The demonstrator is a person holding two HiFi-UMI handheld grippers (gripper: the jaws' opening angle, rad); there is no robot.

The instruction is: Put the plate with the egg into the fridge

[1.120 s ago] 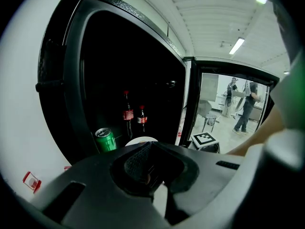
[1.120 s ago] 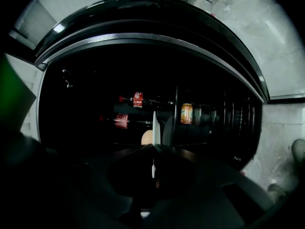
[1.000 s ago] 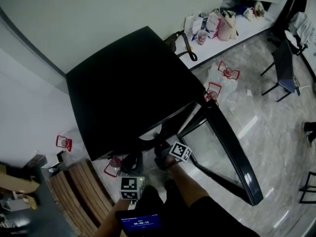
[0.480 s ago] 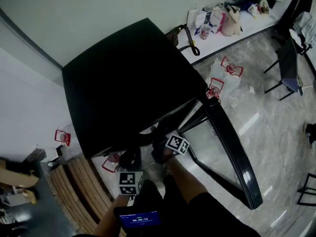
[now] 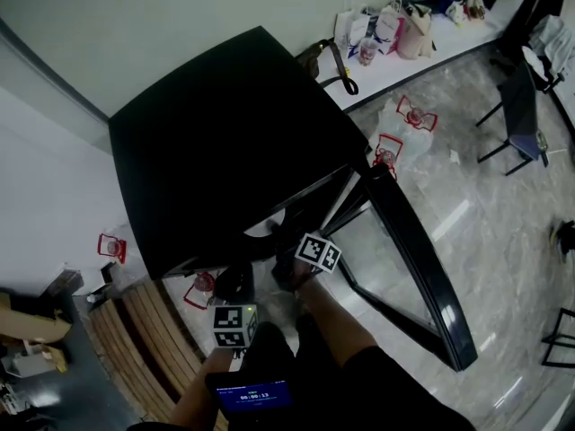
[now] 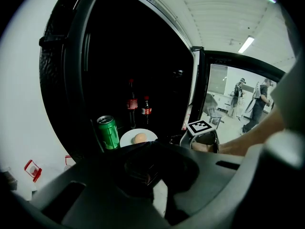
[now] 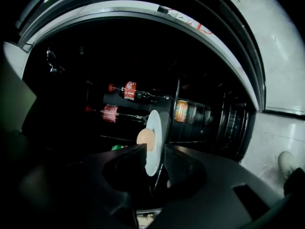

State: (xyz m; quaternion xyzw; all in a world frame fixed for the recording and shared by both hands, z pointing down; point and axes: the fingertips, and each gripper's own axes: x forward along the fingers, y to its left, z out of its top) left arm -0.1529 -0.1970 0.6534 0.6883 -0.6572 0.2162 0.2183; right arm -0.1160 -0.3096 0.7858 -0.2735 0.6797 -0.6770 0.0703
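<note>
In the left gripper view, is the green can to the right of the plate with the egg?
No, the green can stands to the left of the plate, close beside it.

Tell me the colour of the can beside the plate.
The can is green with a silver top, clearest in the left gripper view.

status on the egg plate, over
Right gripper jaws just opening, plate rim between them. Left gripper shut, empty. That plate, egg aboard, sits inside fridge beside green can. Nothing blocking.
</note>
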